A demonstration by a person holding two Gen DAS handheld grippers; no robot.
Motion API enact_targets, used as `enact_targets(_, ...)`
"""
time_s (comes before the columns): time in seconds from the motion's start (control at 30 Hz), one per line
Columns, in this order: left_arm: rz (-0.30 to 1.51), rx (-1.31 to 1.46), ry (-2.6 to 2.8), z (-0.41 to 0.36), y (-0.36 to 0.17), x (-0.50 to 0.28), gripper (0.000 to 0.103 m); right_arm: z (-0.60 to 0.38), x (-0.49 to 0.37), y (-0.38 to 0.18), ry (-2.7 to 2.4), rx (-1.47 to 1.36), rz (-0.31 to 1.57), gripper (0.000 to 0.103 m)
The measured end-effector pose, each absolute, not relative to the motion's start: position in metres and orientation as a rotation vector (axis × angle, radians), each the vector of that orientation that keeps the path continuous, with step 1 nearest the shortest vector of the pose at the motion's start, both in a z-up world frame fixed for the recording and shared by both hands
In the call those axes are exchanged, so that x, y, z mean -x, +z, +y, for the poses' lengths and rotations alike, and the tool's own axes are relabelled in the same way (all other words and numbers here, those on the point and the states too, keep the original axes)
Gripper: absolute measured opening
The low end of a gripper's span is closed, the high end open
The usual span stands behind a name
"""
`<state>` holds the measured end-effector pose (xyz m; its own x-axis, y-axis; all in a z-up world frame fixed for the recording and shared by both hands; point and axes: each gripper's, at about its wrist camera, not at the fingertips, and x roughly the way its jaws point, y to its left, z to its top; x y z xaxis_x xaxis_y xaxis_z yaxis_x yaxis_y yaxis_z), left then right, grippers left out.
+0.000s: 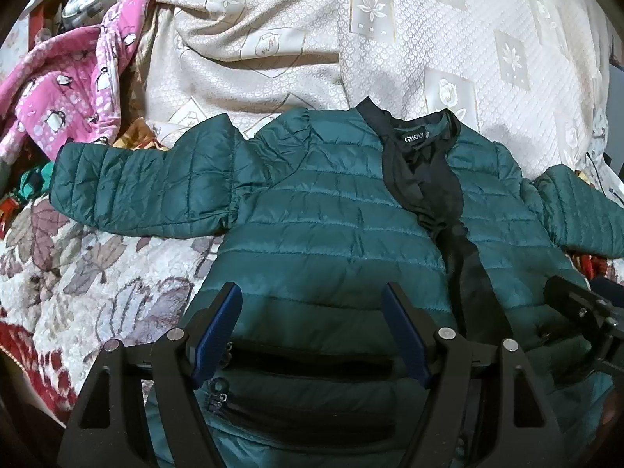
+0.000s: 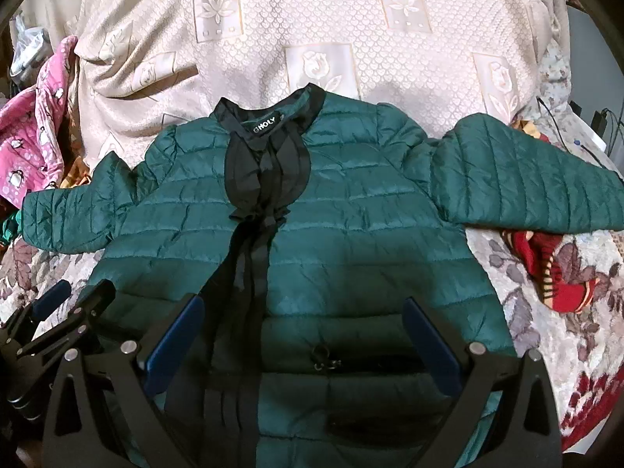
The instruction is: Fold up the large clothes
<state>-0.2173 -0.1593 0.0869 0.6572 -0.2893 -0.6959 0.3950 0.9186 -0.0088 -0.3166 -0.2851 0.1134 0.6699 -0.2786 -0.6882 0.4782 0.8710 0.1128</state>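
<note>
A dark green quilted puffer jacket (image 1: 323, 210) with black collar and front trim lies flat, front up, sleeves spread out to both sides; it also shows in the right wrist view (image 2: 351, 214). My left gripper (image 1: 312, 300) is open, its blue-padded fingers hovering over the jacket's lower left front near a pocket zipper. My right gripper (image 2: 304, 312) is open over the lower right front, above another pocket zipper. Each gripper shows at the edge of the other's view: the right one in the left wrist view (image 1: 577, 312), the left one in the right wrist view (image 2: 66, 300). Neither holds anything.
The jacket lies on a bed with a cream patterned cover (image 1: 390, 39) and a leaf-print blanket (image 1: 78, 273). A pink penguin-print garment (image 1: 66, 89) is heaped at the far left. A red patterned cloth (image 2: 546, 269) lies under the right sleeve. Cables (image 2: 577, 132) run at the right edge.
</note>
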Motion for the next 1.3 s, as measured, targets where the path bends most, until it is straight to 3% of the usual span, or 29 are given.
enact_targets(1.3,0.750,-0.154,-0.361,-0.153,0.081,0.207,0.044,-0.287,0.309,0.107,-0.419,-0.273,0.729,0.103)
